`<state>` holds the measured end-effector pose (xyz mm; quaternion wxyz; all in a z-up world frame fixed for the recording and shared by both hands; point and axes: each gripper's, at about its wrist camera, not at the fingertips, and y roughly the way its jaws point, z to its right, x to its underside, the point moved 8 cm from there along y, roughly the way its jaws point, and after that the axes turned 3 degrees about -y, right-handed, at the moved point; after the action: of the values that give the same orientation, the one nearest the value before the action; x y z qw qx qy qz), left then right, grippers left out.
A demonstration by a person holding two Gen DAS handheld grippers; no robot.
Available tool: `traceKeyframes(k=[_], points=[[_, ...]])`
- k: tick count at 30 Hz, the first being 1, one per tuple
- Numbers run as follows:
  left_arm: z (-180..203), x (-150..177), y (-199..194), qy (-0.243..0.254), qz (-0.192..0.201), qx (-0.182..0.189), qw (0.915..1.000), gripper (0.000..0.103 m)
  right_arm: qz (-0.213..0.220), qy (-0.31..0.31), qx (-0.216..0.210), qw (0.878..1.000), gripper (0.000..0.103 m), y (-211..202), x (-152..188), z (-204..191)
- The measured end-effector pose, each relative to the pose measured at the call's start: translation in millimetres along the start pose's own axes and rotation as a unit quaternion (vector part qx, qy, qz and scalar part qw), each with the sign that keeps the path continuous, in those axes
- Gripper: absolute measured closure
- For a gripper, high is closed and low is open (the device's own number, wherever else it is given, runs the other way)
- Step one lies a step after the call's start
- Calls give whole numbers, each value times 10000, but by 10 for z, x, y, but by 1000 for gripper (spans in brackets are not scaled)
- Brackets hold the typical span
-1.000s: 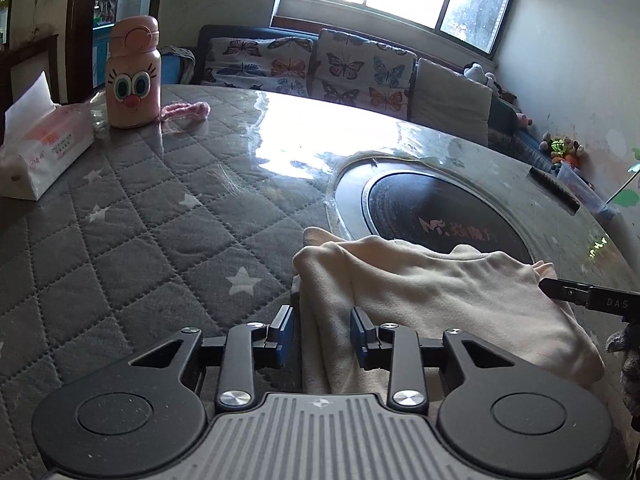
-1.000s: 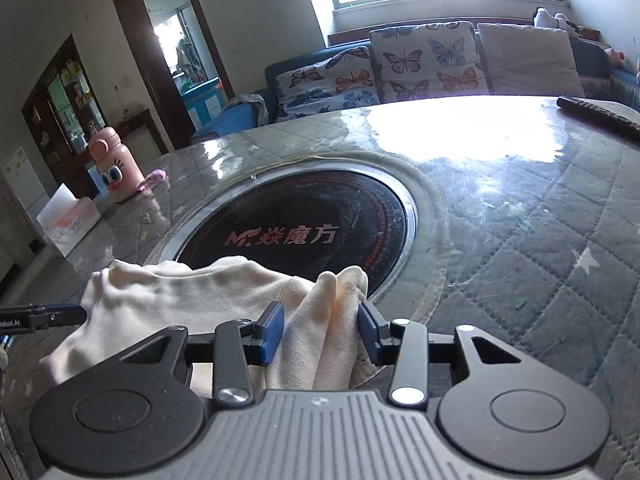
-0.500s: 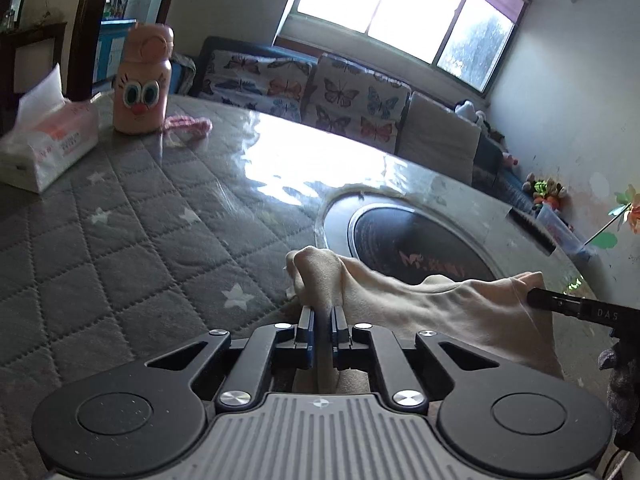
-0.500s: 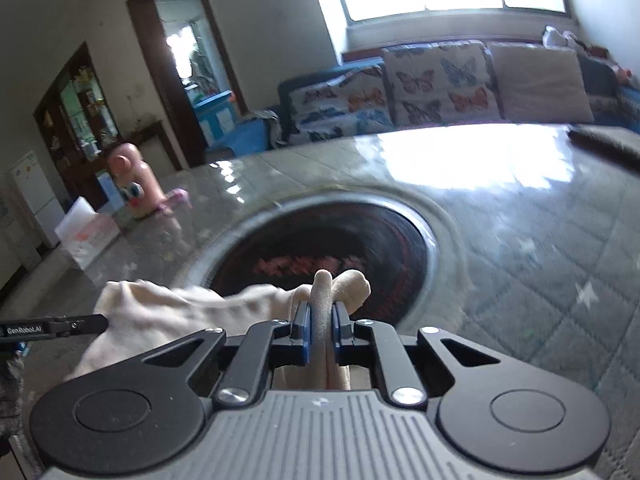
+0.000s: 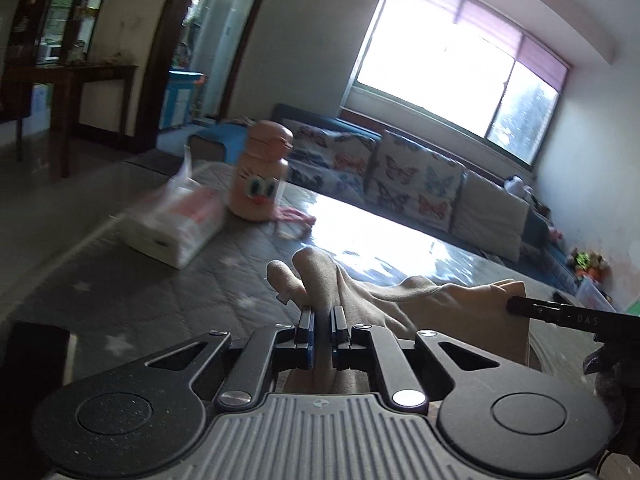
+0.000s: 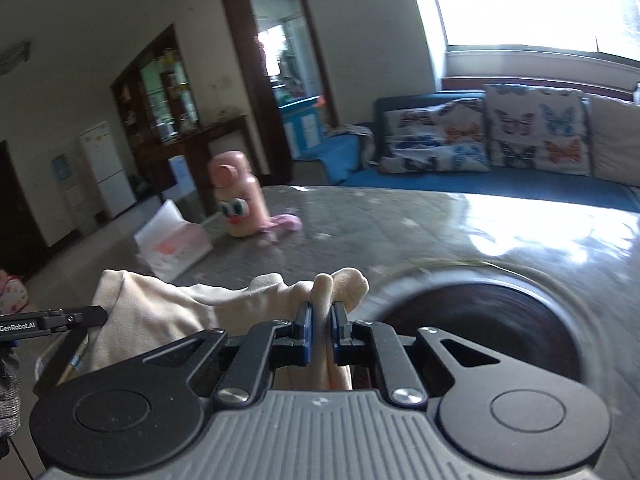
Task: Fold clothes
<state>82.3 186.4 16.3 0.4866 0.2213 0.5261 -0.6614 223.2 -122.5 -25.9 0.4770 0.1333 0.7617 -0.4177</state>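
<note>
We see left gripper [image 5: 321, 322] jaws clamped on bunched edge of cream garment [image 5: 448, 304]; right gripper [image 6: 321, 320] jaws pinch other bunched edge; cloth hangs stretched between both above quilted desk [image 5: 168, 300]; pink bottle [image 6: 238, 200], tissue pack [image 6: 176, 246] stand far back on desk

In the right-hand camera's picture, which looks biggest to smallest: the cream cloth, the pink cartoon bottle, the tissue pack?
1. Cream cloth, largest, though nearness to the camera inflates it.
2. and 3. Tissue pack and pink bottle look much alike; blur makes ranking them unsure.
</note>
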Motion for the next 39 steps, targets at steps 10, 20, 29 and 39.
traceKeyframes(k=[10, 20, 29, 39], points=[[-457, 13, 135, -4, -98, -626, 9980, 88, -386, -194, 337, 9985, 91, 656, 61, -82], [-187, 60, 834, 381, -620, -366, 9967, 88, -797, -494, -54, 9956, 90, 1095, 199, -282], [-225, 173, 1351, 564, -995, -498, 9922, 88, -1004, -460, -53, 9939, 89, 1398, 300, -199], [-91, 165, 1135, 730, -902, -524, 9919, 65, -1032, -785, -248, 9913, 73, 1114, 293, -364]])
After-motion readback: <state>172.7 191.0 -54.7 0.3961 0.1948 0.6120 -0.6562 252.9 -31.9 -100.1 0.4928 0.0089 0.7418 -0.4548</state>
